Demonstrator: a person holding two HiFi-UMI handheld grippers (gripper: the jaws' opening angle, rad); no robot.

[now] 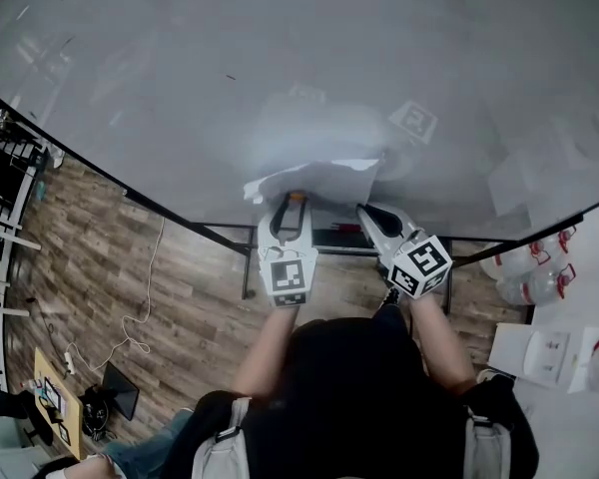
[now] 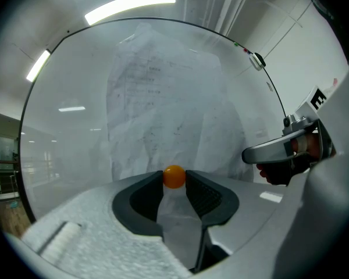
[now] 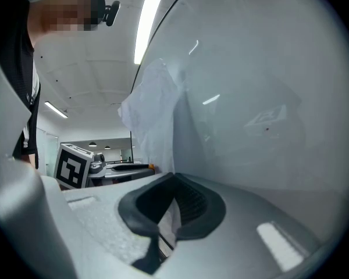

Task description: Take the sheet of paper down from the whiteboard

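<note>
A creased white sheet of paper [image 1: 314,180] [image 2: 163,109] [image 3: 154,115] hangs against the whiteboard [image 1: 180,88], its lower edge curling away from the board. A small orange round magnet [image 1: 296,197] [image 2: 174,176] sits at the sheet's lower edge. My left gripper [image 1: 296,201] [image 2: 174,179] points level at the board, its fingertips closed on that magnet. My right gripper [image 1: 362,209] [image 3: 173,182] is at the sheet's lower right corner, jaws together with the paper's edge running between them. Each gripper shows in the other's view.
The whiteboard stands on a dark frame [image 1: 230,233] over a wood floor. Clear water jugs [image 1: 534,267] and white boxes [image 1: 559,352] are at the right. A white cable [image 1: 140,307] trails on the floor at the left, near a shelf [image 1: 0,178].
</note>
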